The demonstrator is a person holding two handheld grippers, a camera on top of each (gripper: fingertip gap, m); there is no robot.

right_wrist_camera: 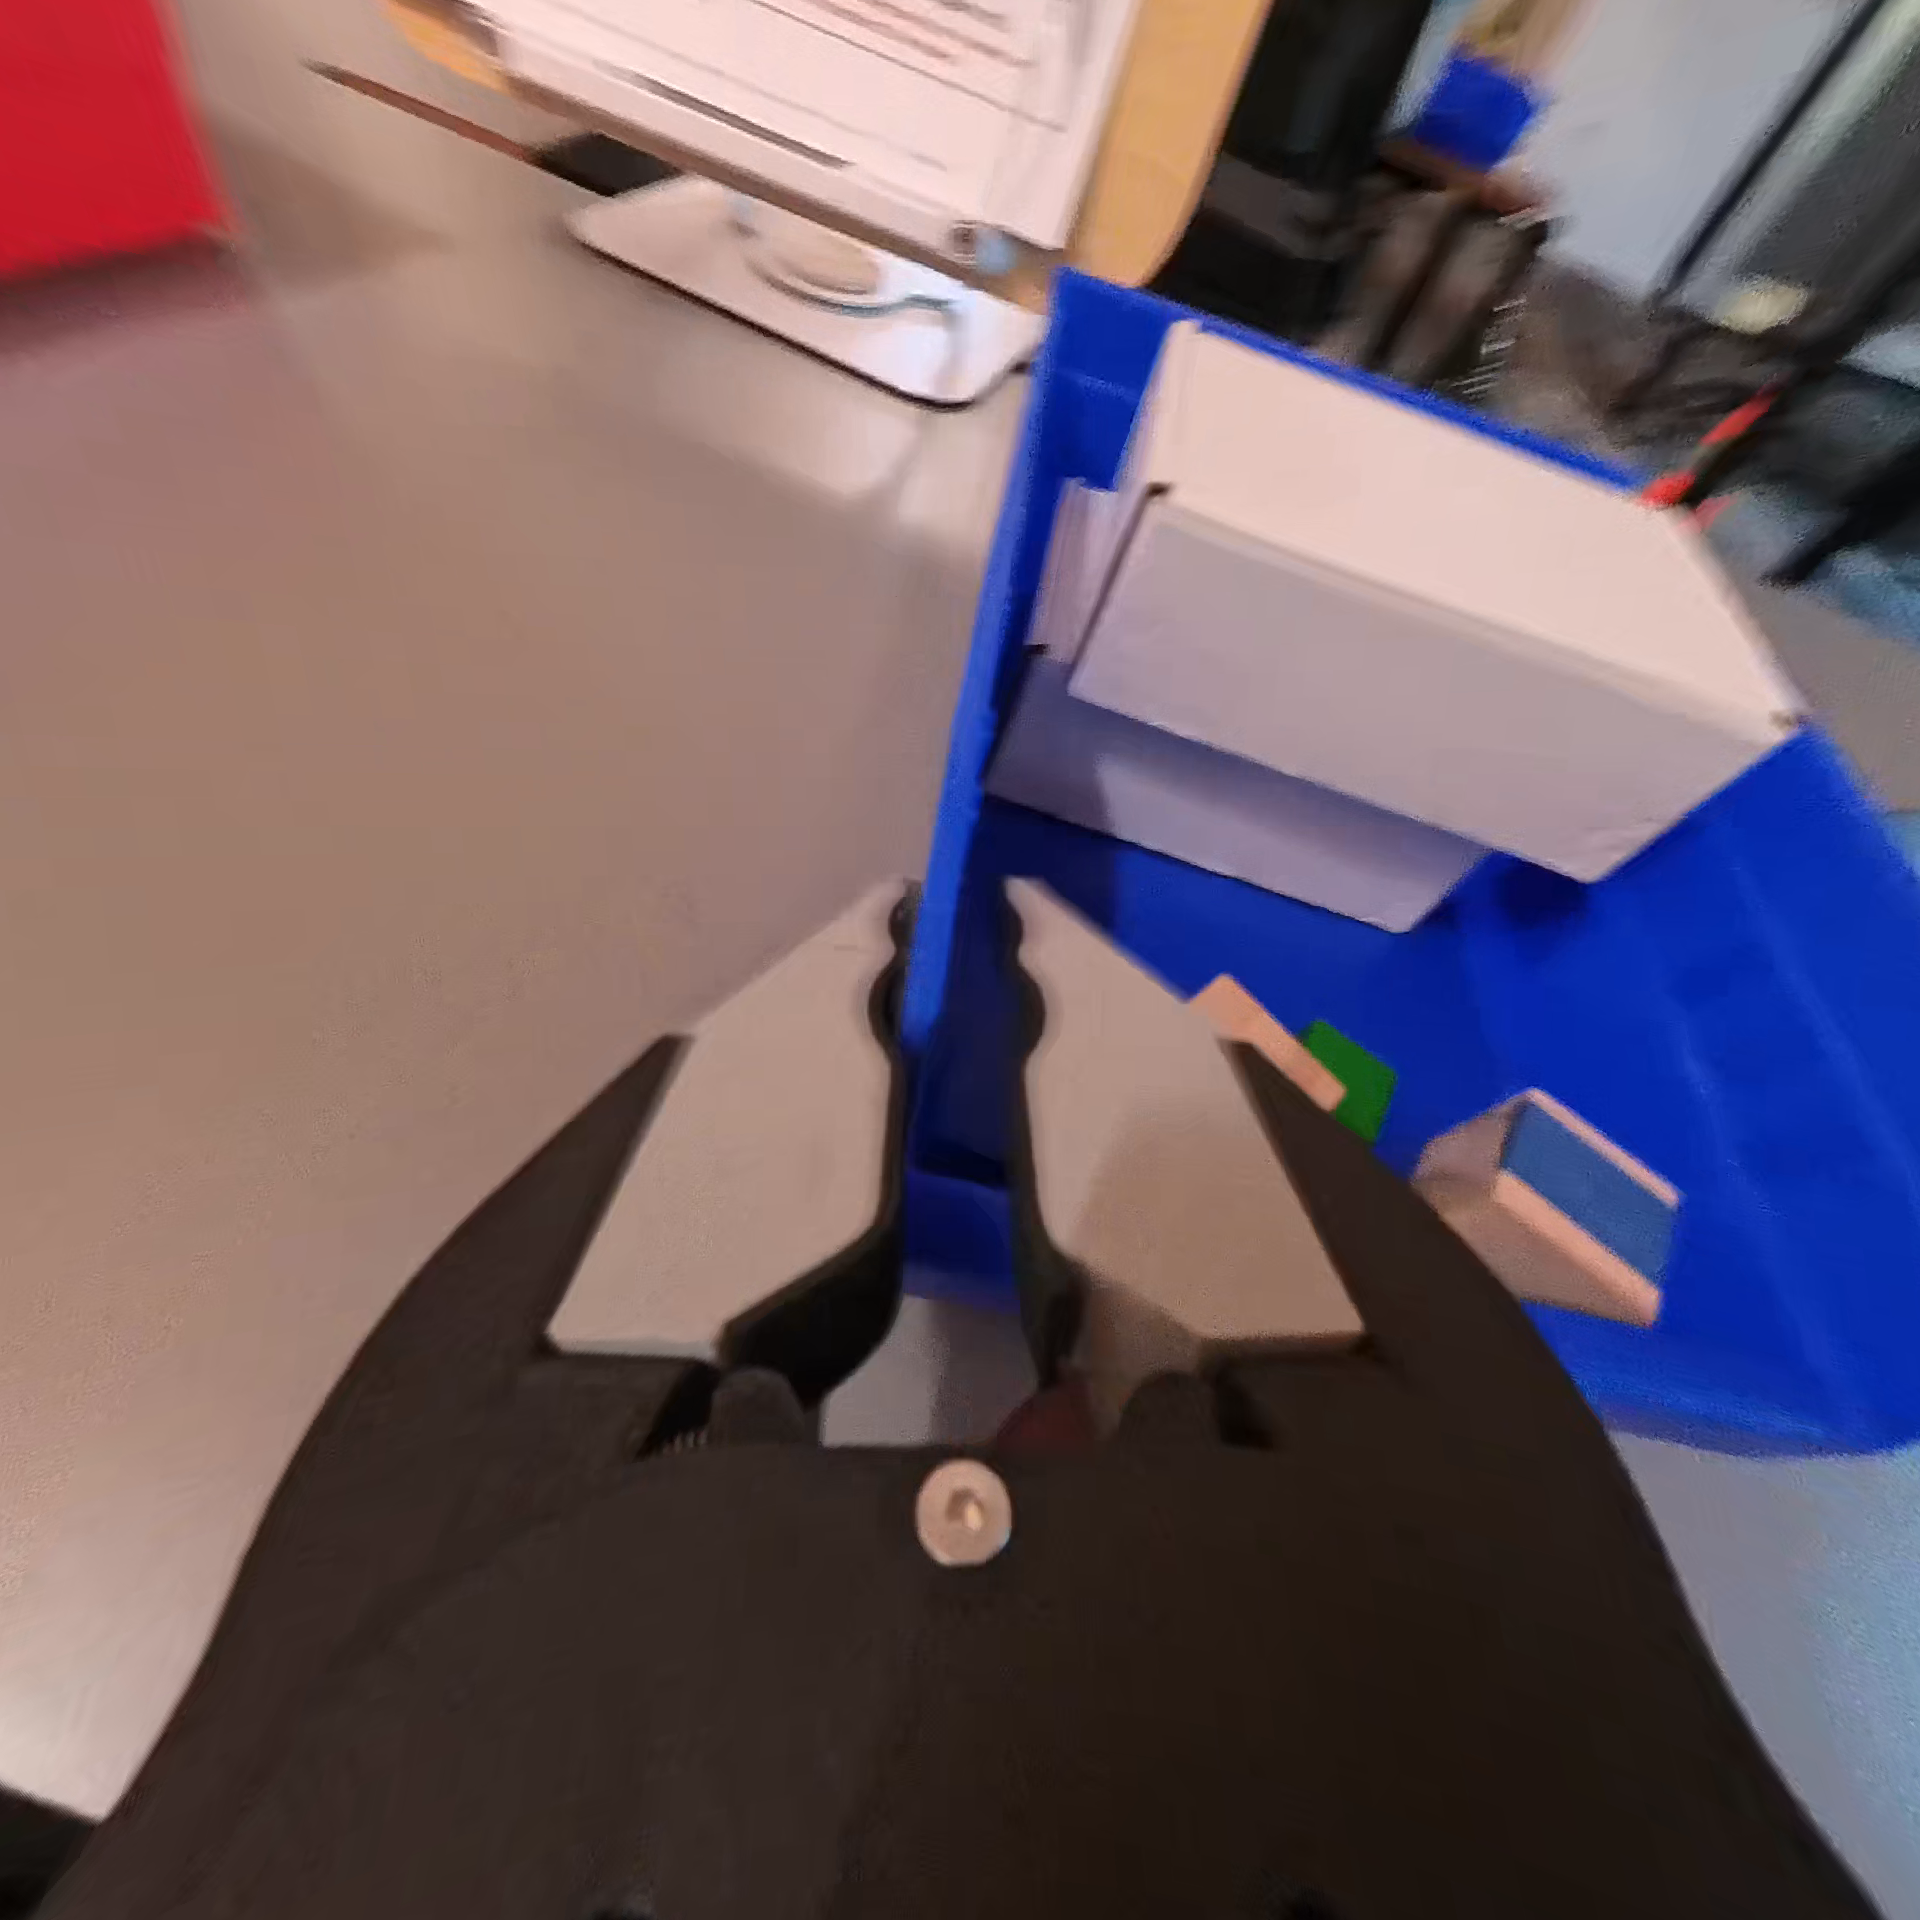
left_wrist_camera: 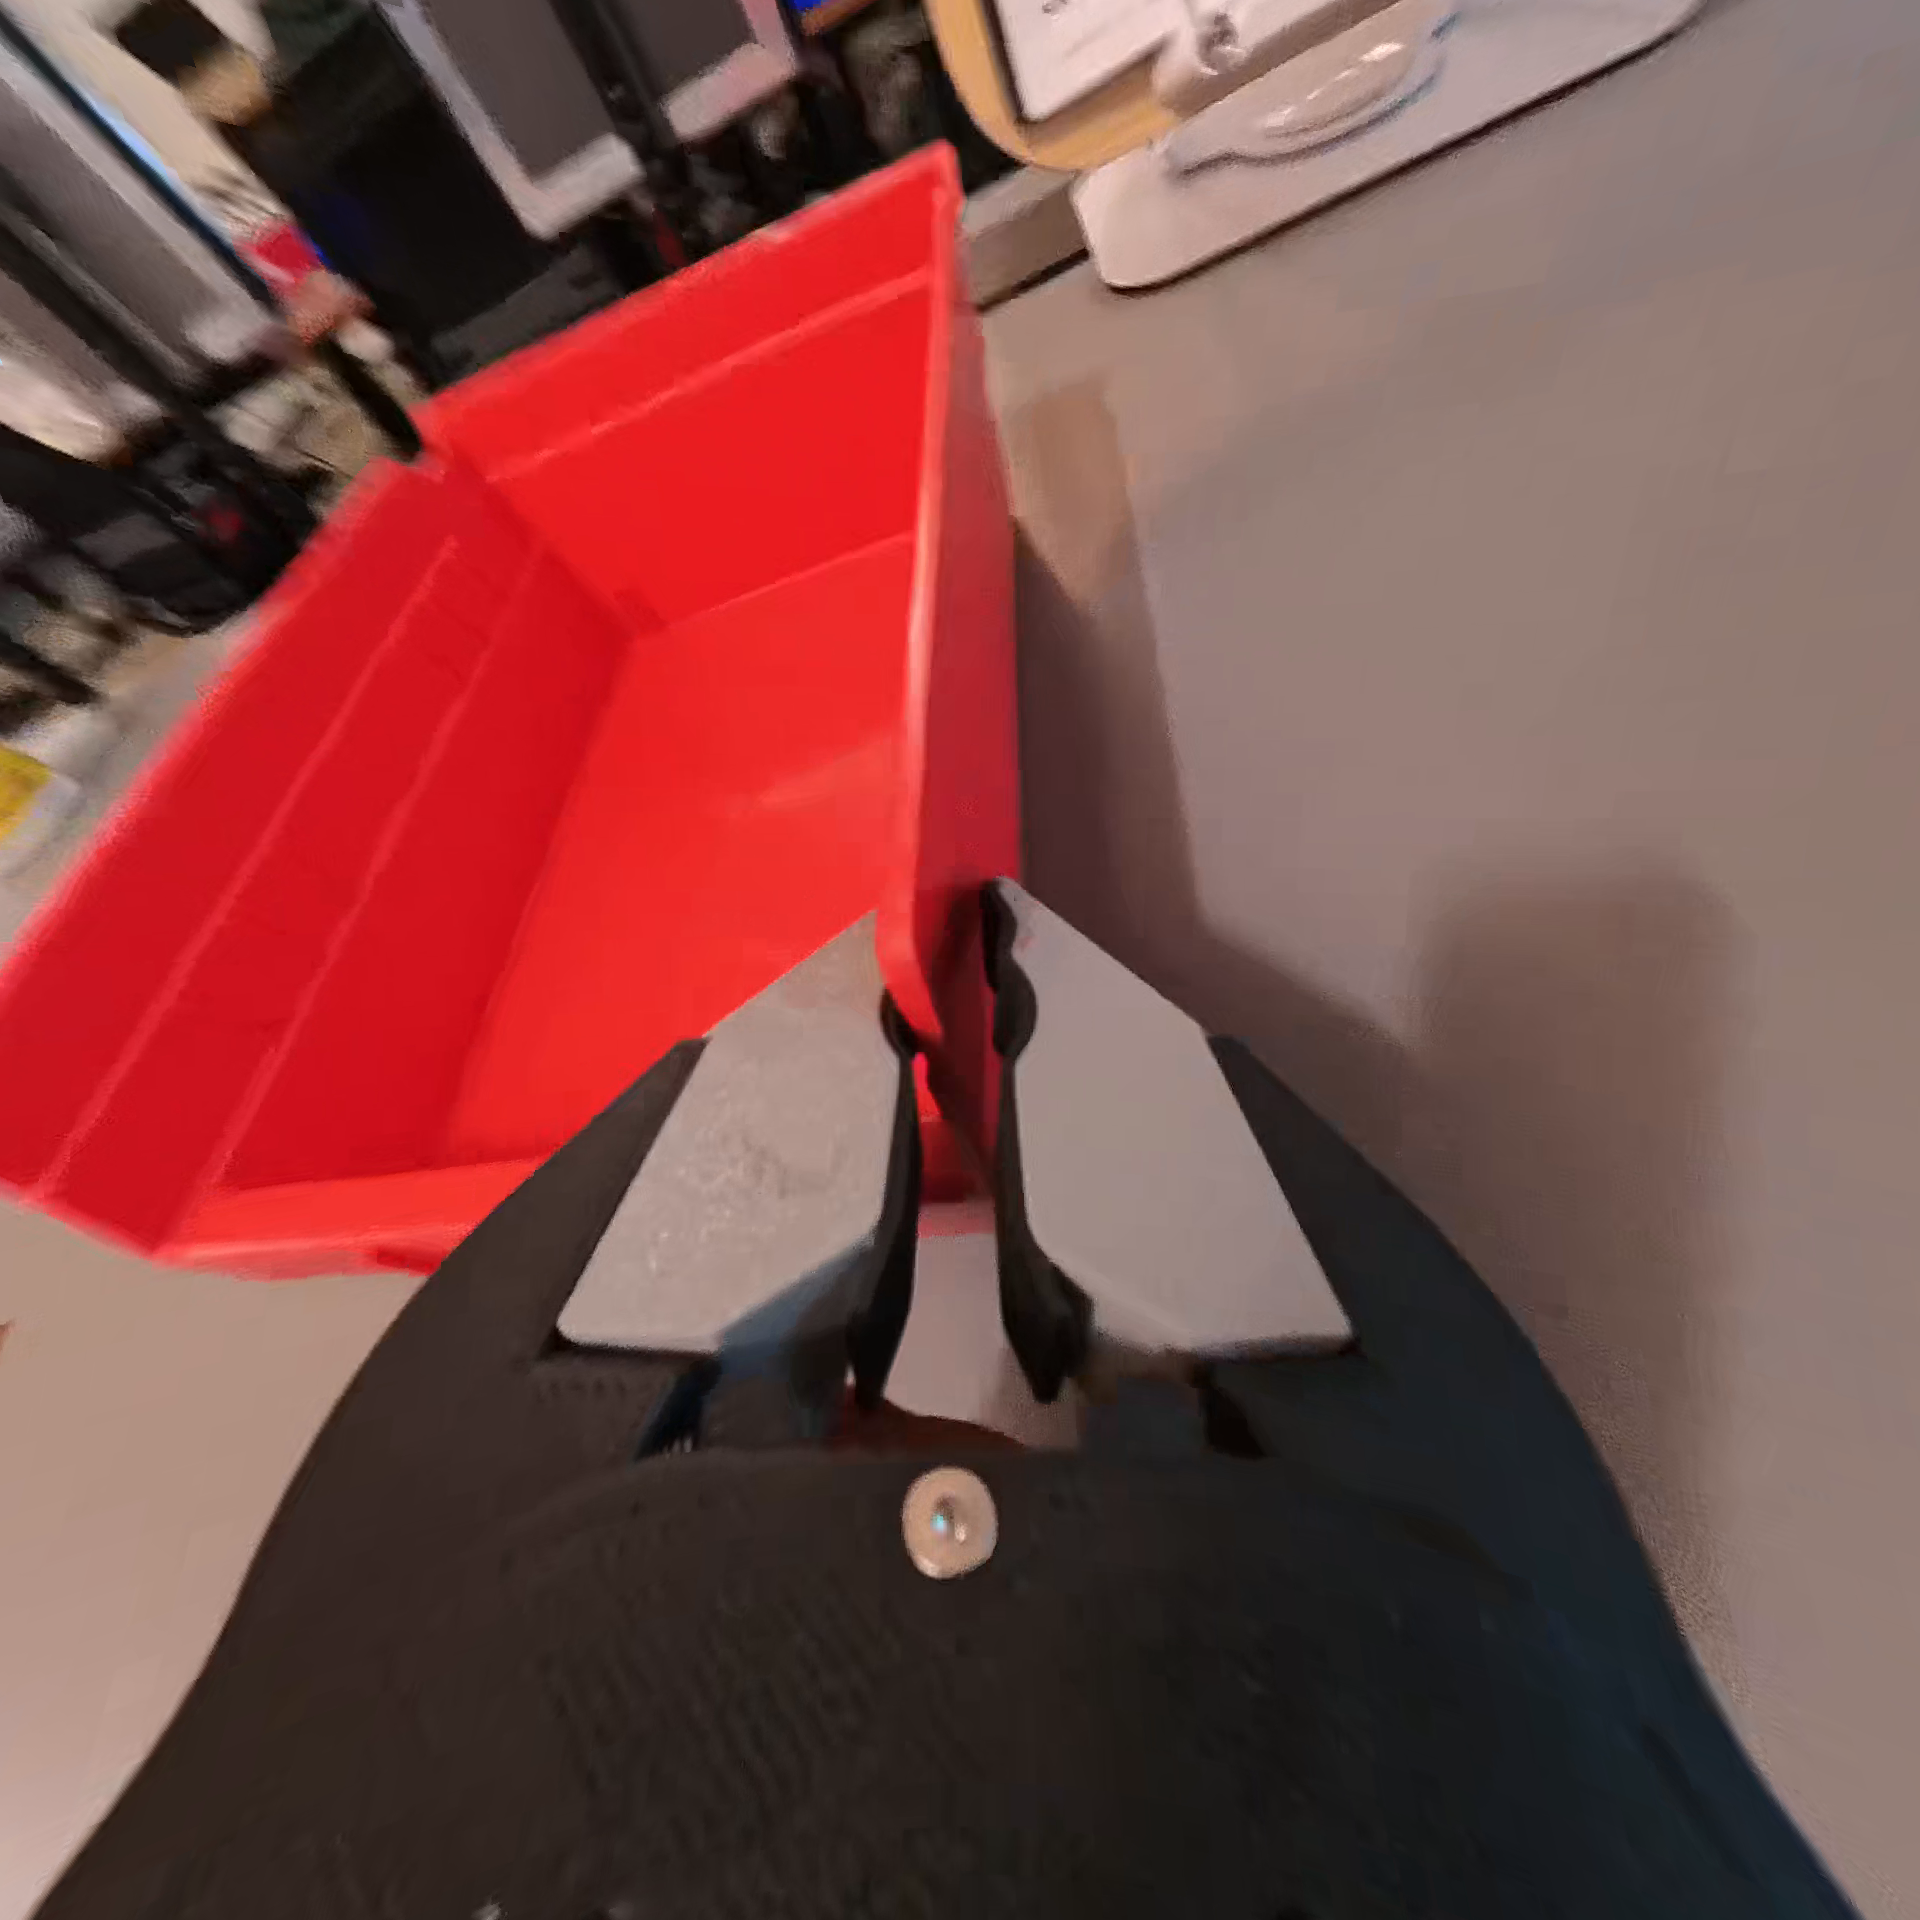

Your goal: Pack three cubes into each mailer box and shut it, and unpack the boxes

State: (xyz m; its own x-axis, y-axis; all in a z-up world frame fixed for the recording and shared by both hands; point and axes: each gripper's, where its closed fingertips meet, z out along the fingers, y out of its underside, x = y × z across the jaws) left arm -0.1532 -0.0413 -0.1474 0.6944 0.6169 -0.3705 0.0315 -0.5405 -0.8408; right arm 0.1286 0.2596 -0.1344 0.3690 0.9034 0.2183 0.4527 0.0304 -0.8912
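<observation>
In the left wrist view my left gripper (left_wrist_camera: 943,935) is shut on the right wall of an empty red bin (left_wrist_camera: 665,831), one finger inside and one outside. In the right wrist view my right gripper (right_wrist_camera: 956,914) is shut on the left wall of a blue bin (right_wrist_camera: 1714,1039). The blue bin holds white mailer boxes stacked at its far end, the upper one (right_wrist_camera: 1403,623) closed and tilted over a lower one (right_wrist_camera: 1226,821). Wooden cubes lie at its near end: one with a blue face (right_wrist_camera: 1558,1216) and one with a green face (right_wrist_camera: 1351,1081), partly hidden by my finger.
Both bins stand on a grey table (left_wrist_camera: 1507,727). A white stand base with a wooden-edged board (right_wrist_camera: 831,291) sits at the table's far side and shows in the left wrist view too (left_wrist_camera: 1299,135). The red bin's corner (right_wrist_camera: 94,135) shows at top left in the right wrist view. Clutter lies beyond the table edge. One gripper's finger ends stand about 40 cm off the other's.
</observation>
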